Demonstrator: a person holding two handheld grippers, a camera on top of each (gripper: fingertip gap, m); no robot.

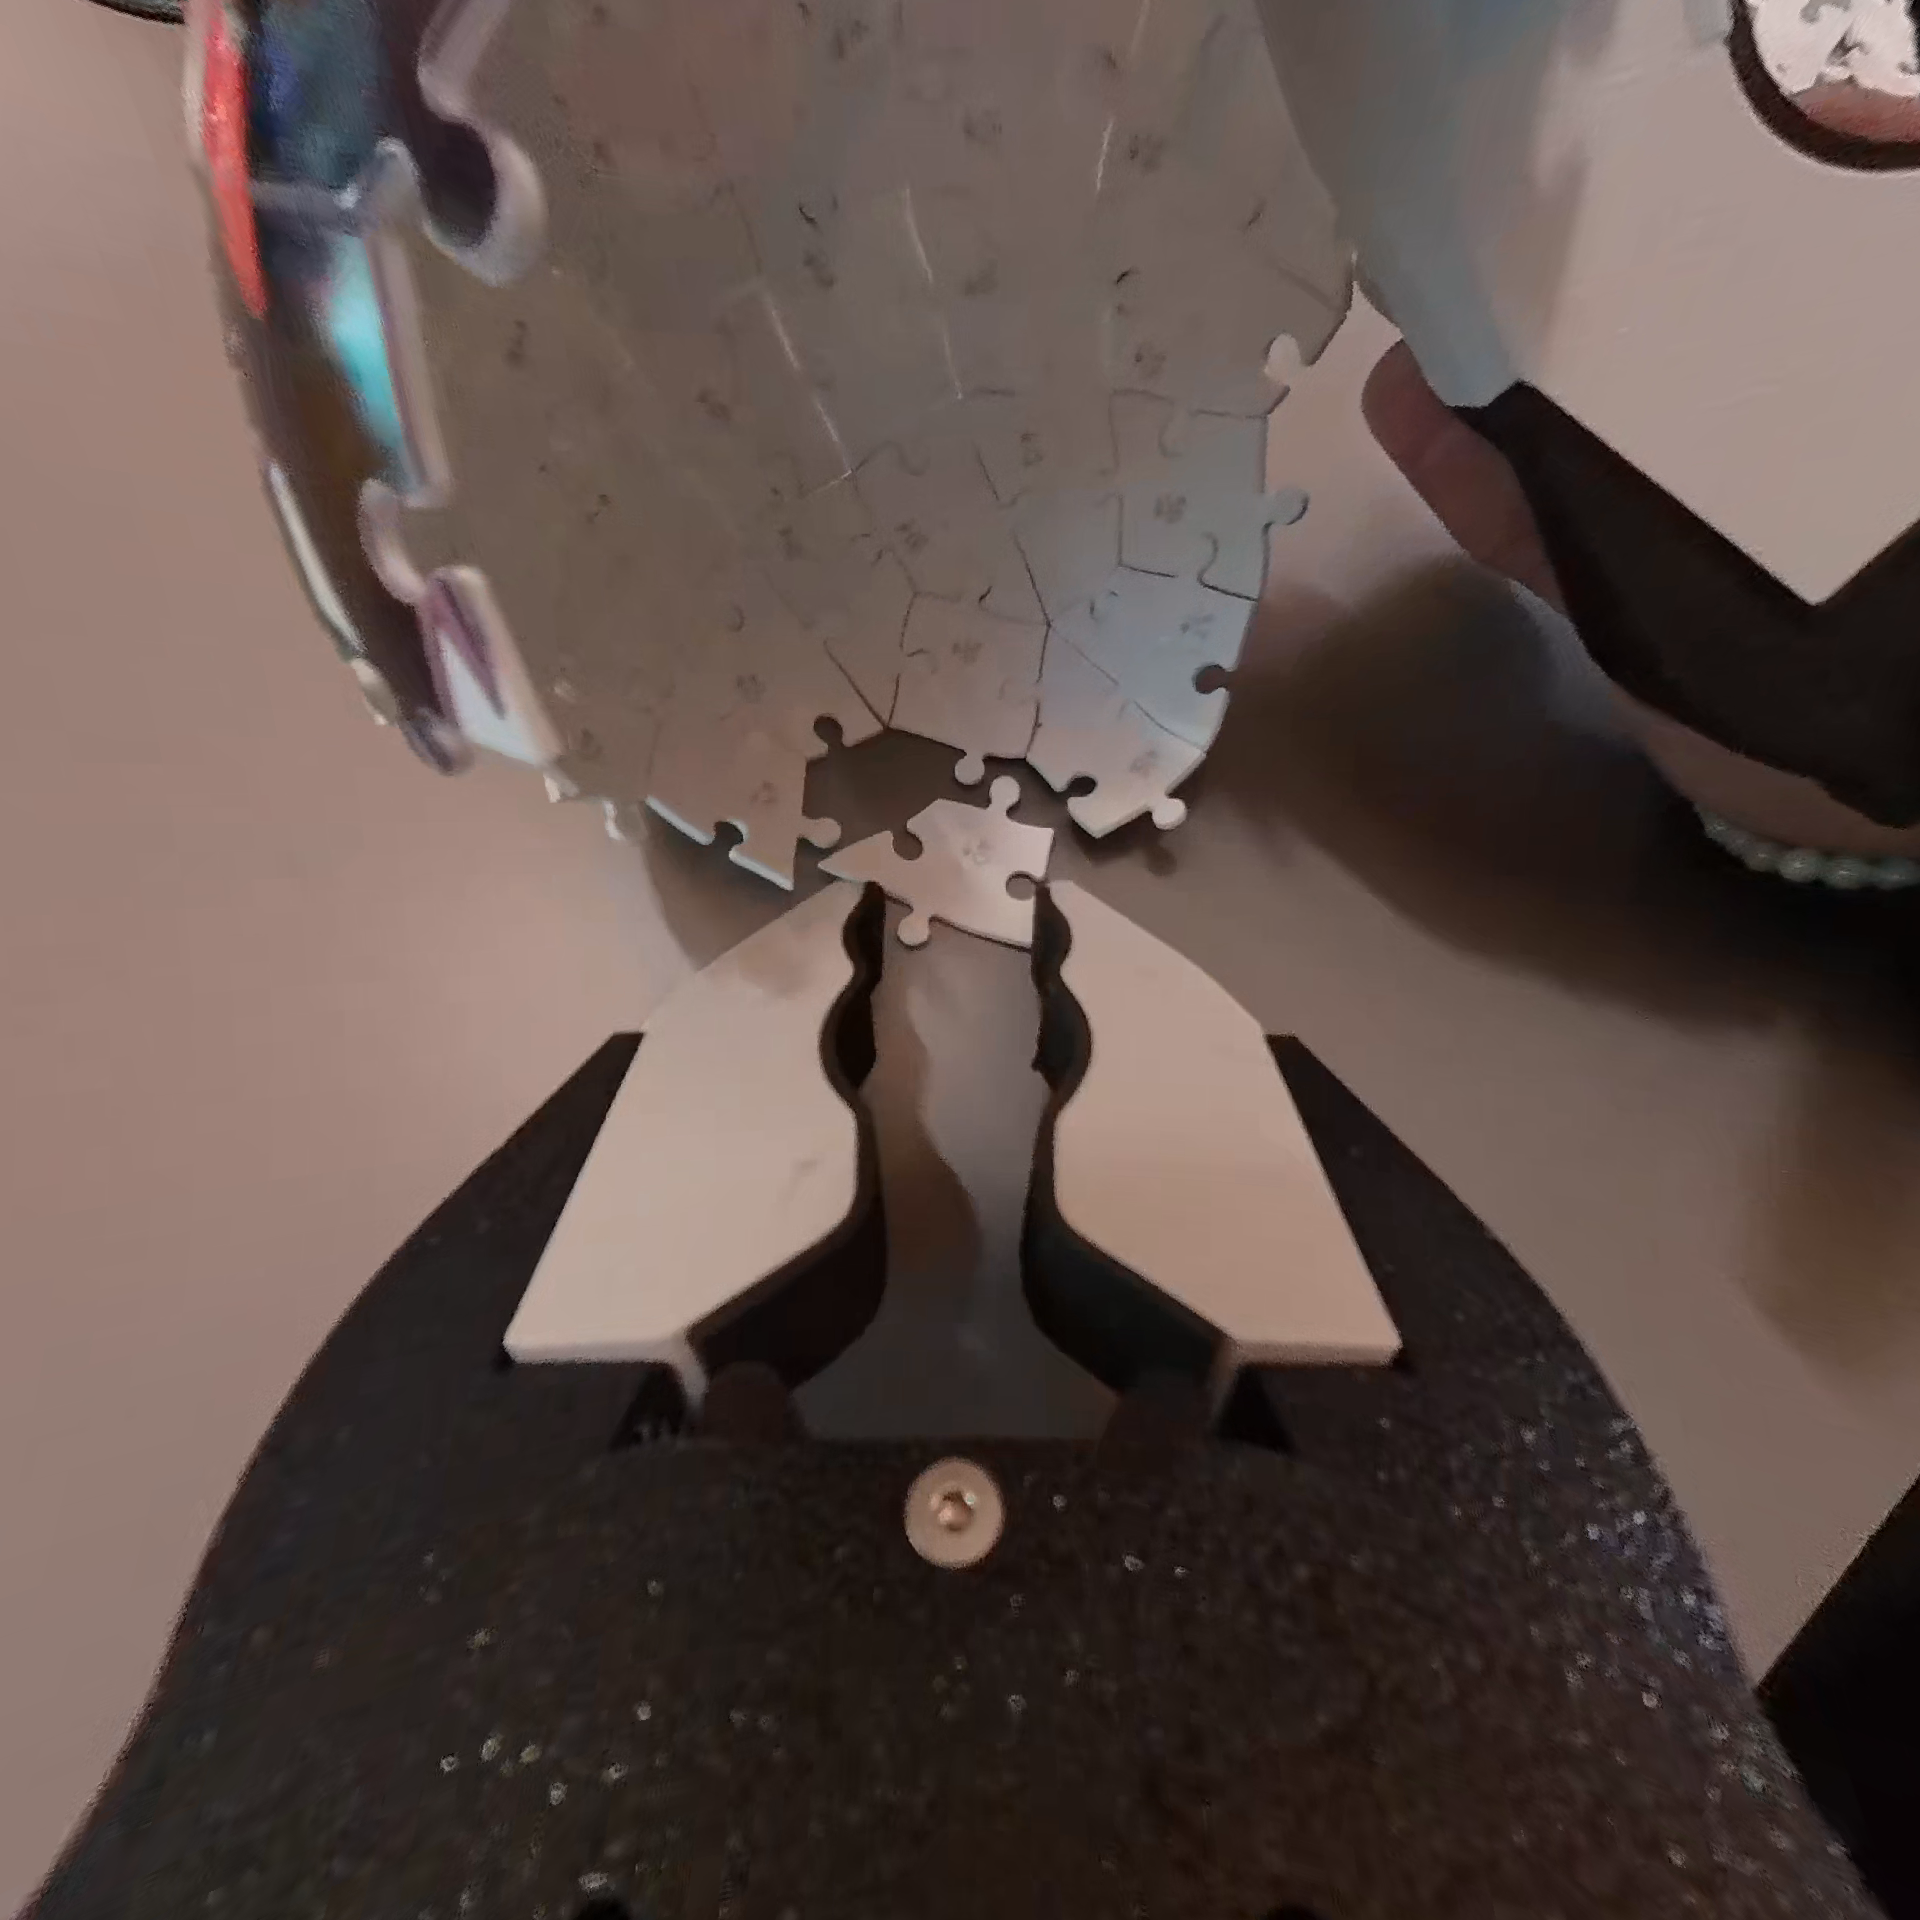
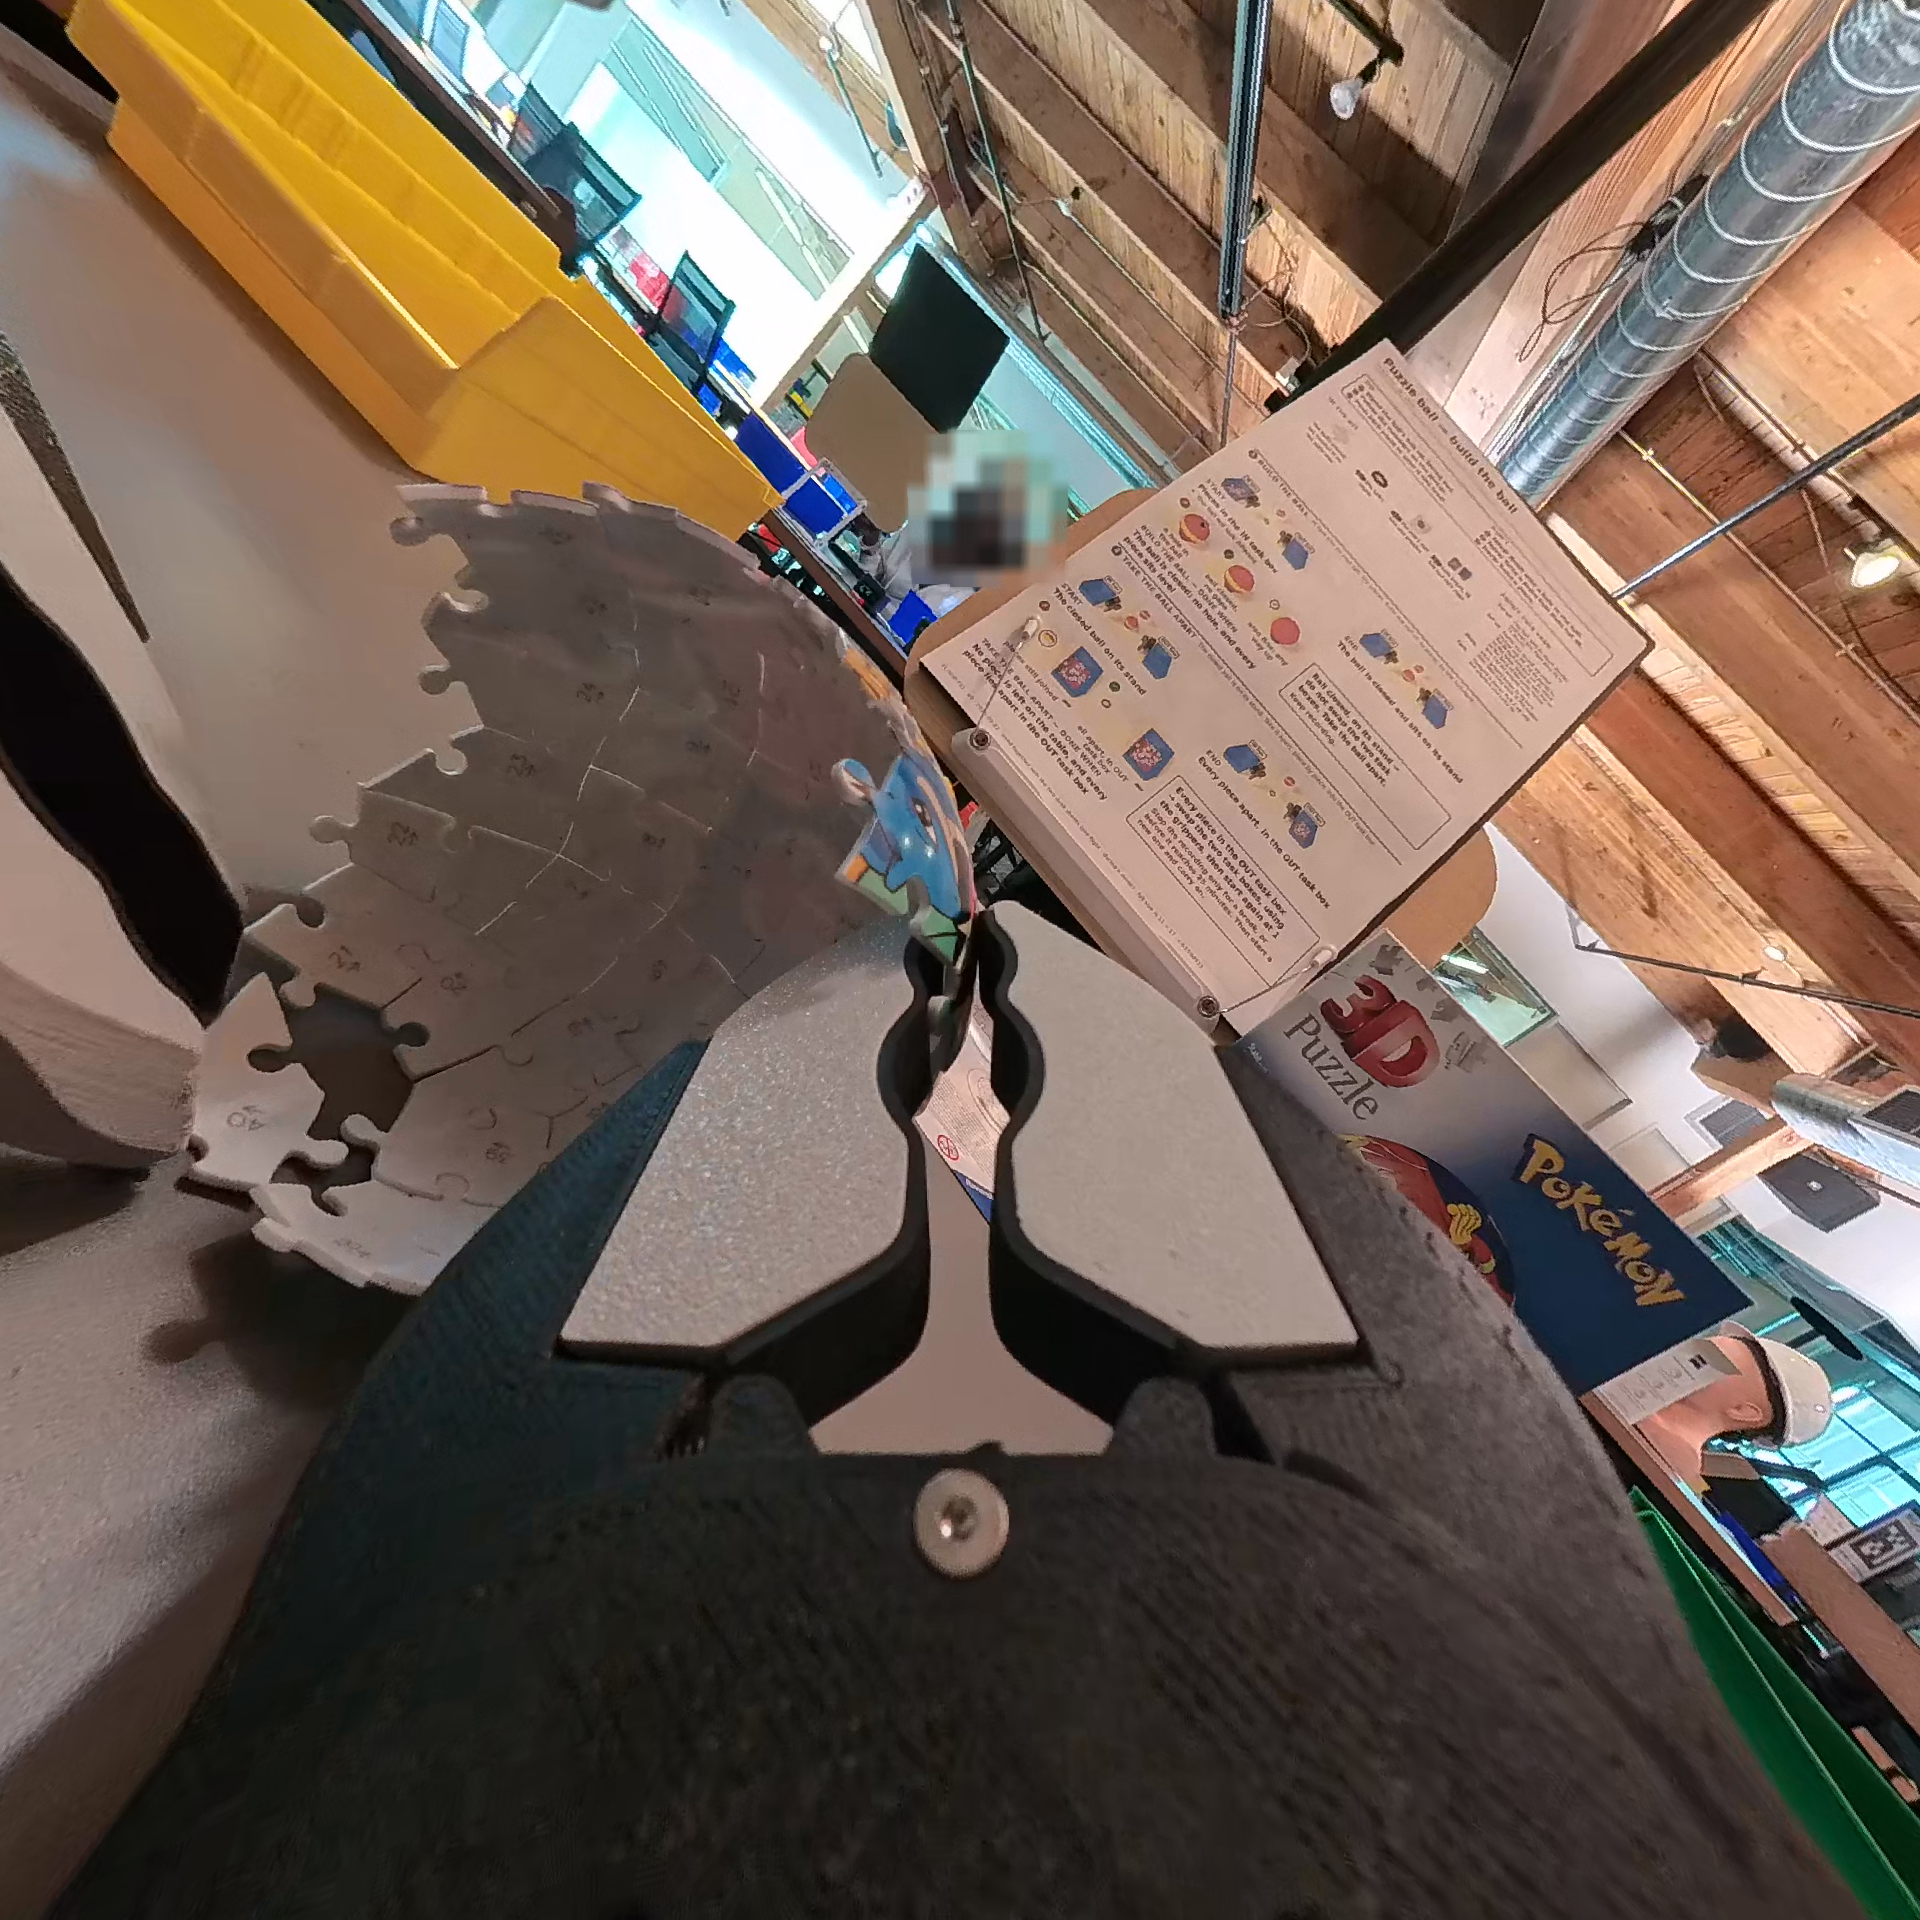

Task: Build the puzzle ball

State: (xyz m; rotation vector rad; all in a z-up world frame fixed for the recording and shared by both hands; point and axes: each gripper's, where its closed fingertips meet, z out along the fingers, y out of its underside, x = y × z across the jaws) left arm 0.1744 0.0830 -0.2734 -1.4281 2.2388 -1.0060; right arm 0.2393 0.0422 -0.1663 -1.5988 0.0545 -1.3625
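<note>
A part-built puzzle ball shell (image 1: 831, 416) shows its grey inner side, with a gap (image 1: 868, 784) at its lower edge. My left gripper (image 1: 956, 899) is shut on a loose grey puzzle piece (image 1: 971, 857), held just below that gap. In the right wrist view the same shell (image 2: 582, 831) curves to the left, with the gap (image 2: 348, 1075) low on it. My right gripper (image 2: 971, 961) is shut on the shell's rim at a blue printed piece (image 2: 914, 831). The left gripper's finger (image 2: 73, 831) shows at the far left there.
The right gripper's body and a hand (image 1: 1507, 520) sit at the right of the left wrist view. A bowl of loose pieces (image 1: 1829, 73) is at top right. Yellow bins (image 2: 416, 291), an instruction sheet on a stand (image 2: 1288, 675) and the puzzle box (image 2: 1475, 1164) stand behind. My hands' fingertips stand some 12 centimetres from each other.
</note>
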